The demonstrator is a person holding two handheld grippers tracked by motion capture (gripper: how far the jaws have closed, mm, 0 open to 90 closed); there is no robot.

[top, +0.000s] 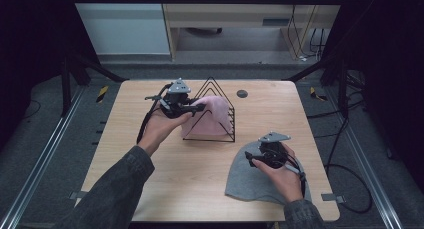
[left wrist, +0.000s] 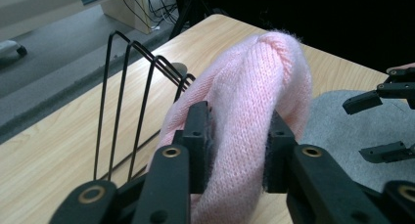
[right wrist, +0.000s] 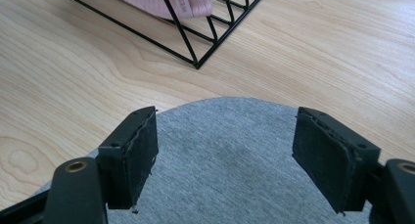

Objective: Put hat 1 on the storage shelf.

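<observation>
Pinching a fold of the pink hat (left wrist: 254, 101), the left gripper (top: 192, 108) has its jaws closed on the knit, and the hat drapes over the black wire rack (top: 220, 114) near the middle of the desk (top: 150, 179). Nearer the person, the right gripper (top: 252, 158) hovers with jaws wide apart over the grey hat (right wrist: 220, 155), which lies flat on the wood.
</observation>
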